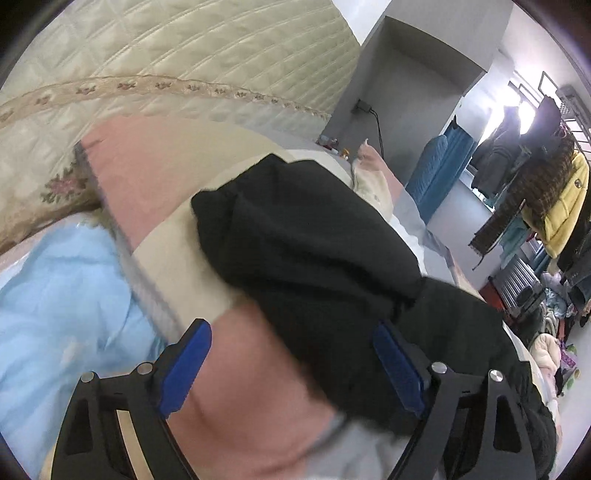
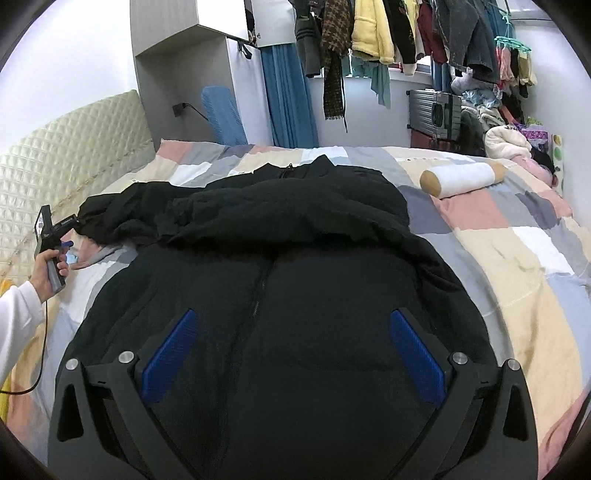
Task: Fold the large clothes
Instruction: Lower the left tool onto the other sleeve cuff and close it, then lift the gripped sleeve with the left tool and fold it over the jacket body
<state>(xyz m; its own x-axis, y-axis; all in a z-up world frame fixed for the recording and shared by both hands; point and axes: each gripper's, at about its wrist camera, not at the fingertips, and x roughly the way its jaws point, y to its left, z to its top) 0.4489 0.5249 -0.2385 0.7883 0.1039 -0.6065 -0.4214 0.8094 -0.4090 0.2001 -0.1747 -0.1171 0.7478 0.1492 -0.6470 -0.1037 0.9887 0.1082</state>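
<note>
1. Landmark: the bed with its patchwork quilt (image 2: 517, 251) in pink, grey, cream and white blocks.
2. The black jacket (image 2: 280, 258) lies spread on the quilt, zipper side up, with the collar toward the far side of the bed. One sleeve (image 2: 122, 214) stretches toward the quilted headboard (image 2: 74, 155).
3. Left gripper (image 1: 291, 365): jaws stand wide. The sleeve end (image 1: 295, 240) of the jacket lies between the blue pads (image 1: 184, 369); the pads do not press on it.
4. In the right wrist view, the left gripper (image 2: 55, 229) sits at the sleeve end near the headboard, held by a hand (image 2: 46, 273) in a white sleeve.
5. Right gripper (image 2: 293, 365): jaws stand wide above the jacket's lower front, nothing gripped.
6. A rolled bolster (image 2: 461, 179) lies on the quilt, apart from the jacket, on the side away from the headboard.
7. Clothes on a rack (image 2: 406, 33) hang beyond the far edge of the bed.
</note>
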